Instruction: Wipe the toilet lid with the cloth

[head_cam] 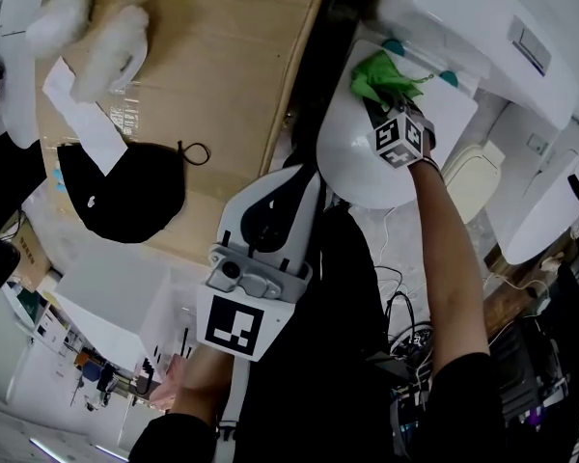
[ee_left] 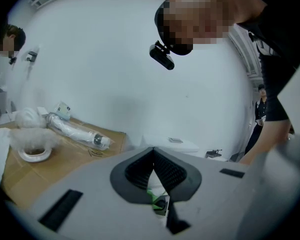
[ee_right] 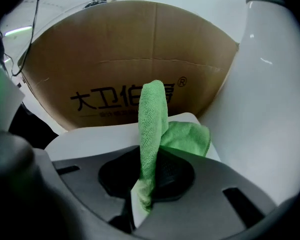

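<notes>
Between jaws of right gripper [ee_right: 149,170]: green cloth [ee_right: 153,119], clamped tight, one fold standing up, rest bunched on white toilet lid [head_cam: 352,167] at tank end. Cardboard box [ee_right: 115,54] beside toilet. Left gripper [ee_left: 153,156] well apart from lid, jaws together, empty.

A brown cardboard surface [head_cam: 212,85] carries a black pouch [head_cam: 125,196] near its front edge, a white paper strip [head_cam: 85,116] touching the pouch, and white plastic-wrapped bundles [head_cam: 106,41] toward its far left corner. Just off its right edge, the white toilet lid [head_cam: 352,162] has the green cloth [head_cam: 378,75] at its far end.
</notes>
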Demonstrator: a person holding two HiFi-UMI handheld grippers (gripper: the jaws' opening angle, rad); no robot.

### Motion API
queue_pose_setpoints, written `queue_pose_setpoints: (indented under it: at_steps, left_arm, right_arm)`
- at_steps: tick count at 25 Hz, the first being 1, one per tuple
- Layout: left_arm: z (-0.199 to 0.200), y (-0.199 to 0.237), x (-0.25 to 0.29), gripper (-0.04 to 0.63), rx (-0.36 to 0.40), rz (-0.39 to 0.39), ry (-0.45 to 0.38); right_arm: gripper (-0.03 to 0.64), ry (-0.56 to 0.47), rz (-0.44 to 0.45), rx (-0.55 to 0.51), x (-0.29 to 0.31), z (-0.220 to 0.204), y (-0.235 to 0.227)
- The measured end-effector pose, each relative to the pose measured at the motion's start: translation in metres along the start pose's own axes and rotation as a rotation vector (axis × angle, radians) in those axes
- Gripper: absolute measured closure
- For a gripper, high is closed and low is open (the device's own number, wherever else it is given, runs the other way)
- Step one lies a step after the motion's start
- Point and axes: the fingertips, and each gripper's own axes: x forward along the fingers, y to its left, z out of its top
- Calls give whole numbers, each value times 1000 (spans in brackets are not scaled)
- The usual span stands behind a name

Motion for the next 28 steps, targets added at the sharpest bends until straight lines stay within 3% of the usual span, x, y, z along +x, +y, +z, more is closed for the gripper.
queue_pose_setpoints:
  at_steps: [9,19,28]
  left_arm:
    - [-16,-29,-36,589,-10,19,-16]
    - [-29,-68,-65,589,-4,10,-27]
    - [-29,-87,-64,589,15,-11,-26]
  right_arm:
    - [566,6,116,-91,-15,-29,106]
    - [566,39,262,-173,-53,-92,243]
    - [566,48,314,-176,-64,-110,276]
